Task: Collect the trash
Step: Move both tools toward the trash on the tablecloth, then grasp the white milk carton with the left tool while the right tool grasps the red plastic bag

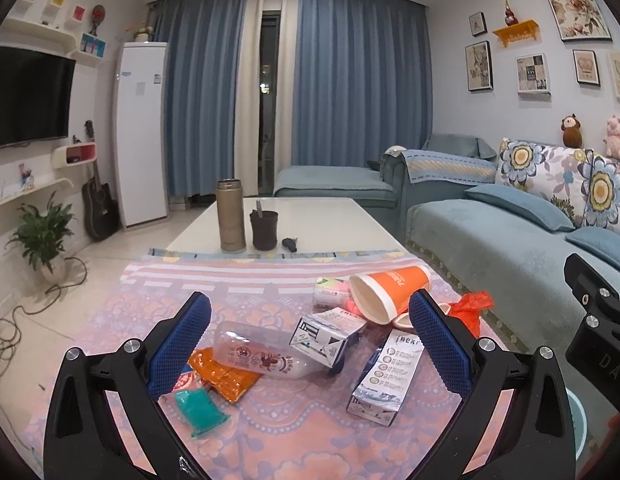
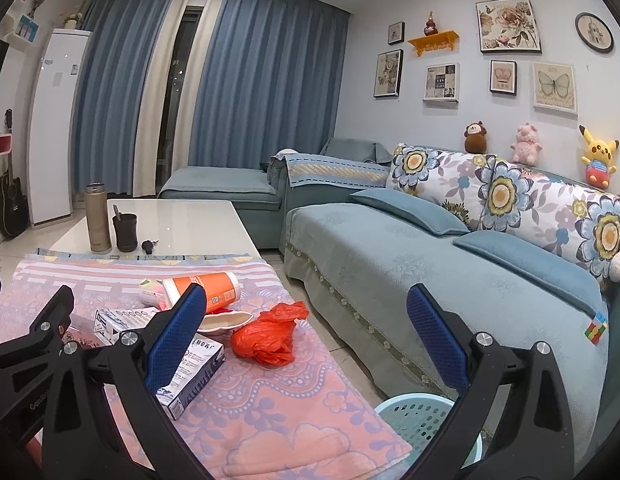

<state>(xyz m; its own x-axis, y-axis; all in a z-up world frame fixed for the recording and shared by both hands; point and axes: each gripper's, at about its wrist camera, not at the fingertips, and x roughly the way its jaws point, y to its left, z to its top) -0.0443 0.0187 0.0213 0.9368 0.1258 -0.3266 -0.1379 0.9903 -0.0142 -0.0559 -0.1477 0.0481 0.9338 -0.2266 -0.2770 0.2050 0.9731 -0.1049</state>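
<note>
A living-room counter (image 1: 302,432) draped in a pink patterned cloth is strewn with litter, none of it, by the look of things, yet collected. A pale-blue laundry-style basket (image 2: 413,416) stands on the floor off the counter's right corner, beside the sofa; what can be seen of it appears empty. Largest of the trash is an orange paper cup (image 1: 389,290) tipped on its side, its mouth toward the camera, beside a small pink-printed cup (image 1: 329,292). Nearer lie a clear plastic bottle (image 1: 262,354), two printed cartons (image 1: 385,380) (image 1: 323,334), a crumpled red plastic bag (image 2: 270,334), a shallow white dish (image 2: 226,322), an orange foil wrapper (image 1: 226,376) and a small teal sachet (image 1: 200,408). The left gripper (image 1: 310,344) hovers over the bottle and cartons with fingers spread wide and holding nothing; the right gripper (image 2: 306,340) hangs off the counter's right edge above the red bag, likewise spread and empty. Judging by the untouched heap, the whole job is left.
</note>
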